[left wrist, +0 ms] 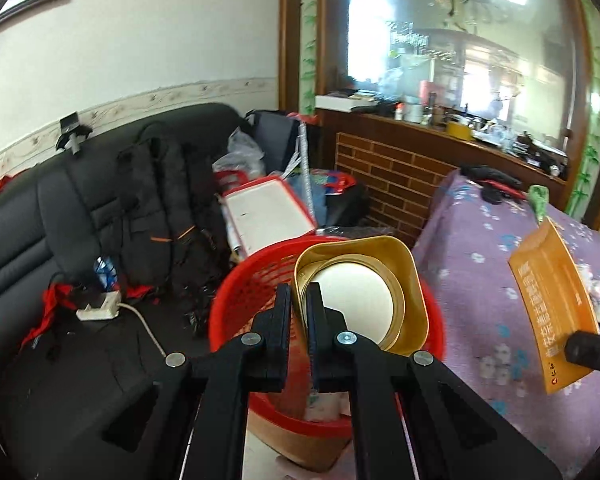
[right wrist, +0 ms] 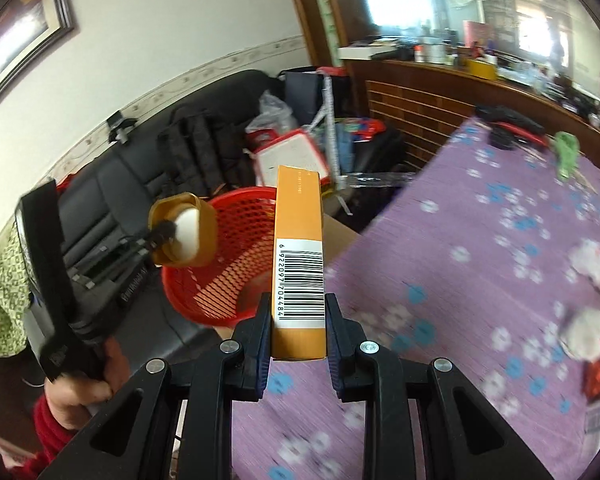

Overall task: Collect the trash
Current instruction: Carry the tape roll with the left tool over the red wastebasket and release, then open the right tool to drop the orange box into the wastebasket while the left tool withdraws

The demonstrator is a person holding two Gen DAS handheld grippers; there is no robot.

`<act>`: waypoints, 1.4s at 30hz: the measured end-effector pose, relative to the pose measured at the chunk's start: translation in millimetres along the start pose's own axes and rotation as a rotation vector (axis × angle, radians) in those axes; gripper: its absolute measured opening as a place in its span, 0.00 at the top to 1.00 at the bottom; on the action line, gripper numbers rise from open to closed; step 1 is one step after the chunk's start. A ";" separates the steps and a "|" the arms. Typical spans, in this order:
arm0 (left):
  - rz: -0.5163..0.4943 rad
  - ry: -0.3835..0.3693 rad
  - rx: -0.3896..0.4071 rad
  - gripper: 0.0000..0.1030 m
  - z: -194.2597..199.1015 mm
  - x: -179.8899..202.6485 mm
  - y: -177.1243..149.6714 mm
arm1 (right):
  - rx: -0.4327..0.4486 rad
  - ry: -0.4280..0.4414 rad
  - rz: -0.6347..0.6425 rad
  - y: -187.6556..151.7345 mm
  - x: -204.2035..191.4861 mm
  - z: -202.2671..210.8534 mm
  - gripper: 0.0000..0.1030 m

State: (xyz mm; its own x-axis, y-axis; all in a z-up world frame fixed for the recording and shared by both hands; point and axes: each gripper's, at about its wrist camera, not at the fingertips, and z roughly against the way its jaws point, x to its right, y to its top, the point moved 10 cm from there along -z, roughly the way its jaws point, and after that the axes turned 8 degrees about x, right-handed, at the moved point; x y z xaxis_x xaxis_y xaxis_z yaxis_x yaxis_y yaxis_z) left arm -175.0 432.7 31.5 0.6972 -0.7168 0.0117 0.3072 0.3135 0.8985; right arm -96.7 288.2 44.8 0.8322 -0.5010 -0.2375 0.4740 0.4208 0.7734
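My left hand-held gripper point(left wrist: 298, 312) is clenched on the wall of a gold container point(left wrist: 364, 280), held over the red basket point(left wrist: 252, 280). My right hand-held gripper point(right wrist: 298, 320) grasps an orange box point(right wrist: 298, 256) edge-on, the basket at its eleven o'clock. Neither piece is dropped yet, so I judge both are mid-delivery. The right view alone shows crumpled wrappers point(right wrist: 588, 336) left on the desk point(right wrist: 440, 280) at three o'clock; the left view alone shows something pale at the basket's bottom, too blurred to name.
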 end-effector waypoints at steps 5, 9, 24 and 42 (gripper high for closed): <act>0.011 0.020 -0.023 0.93 -11.4 -10.9 -4.1 | -0.020 0.025 0.015 15.0 -21.6 -34.7 0.75; 0.014 0.030 -0.023 0.89 -17.7 -14.7 -1.6 | -0.026 0.031 0.005 27.4 -27.6 -57.0 0.74; 0.010 -0.024 0.019 0.42 7.8 12.0 1.6 | 0.076 -0.043 -0.049 12.4 16.6 2.6 0.55; -0.272 -0.356 -0.071 0.40 59.2 206.9 -66.9 | 0.103 -0.298 -0.324 -107.2 189.9 137.3 0.55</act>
State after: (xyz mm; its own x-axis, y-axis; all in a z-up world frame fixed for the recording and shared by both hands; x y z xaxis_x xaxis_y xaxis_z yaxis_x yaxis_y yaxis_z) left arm -89.6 226.5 -0.2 0.3228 -0.9446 -0.0591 0.5009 0.1175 0.8575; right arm -29.0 44.1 -2.5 0.5195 -0.7968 -0.3087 0.6524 0.1365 0.7455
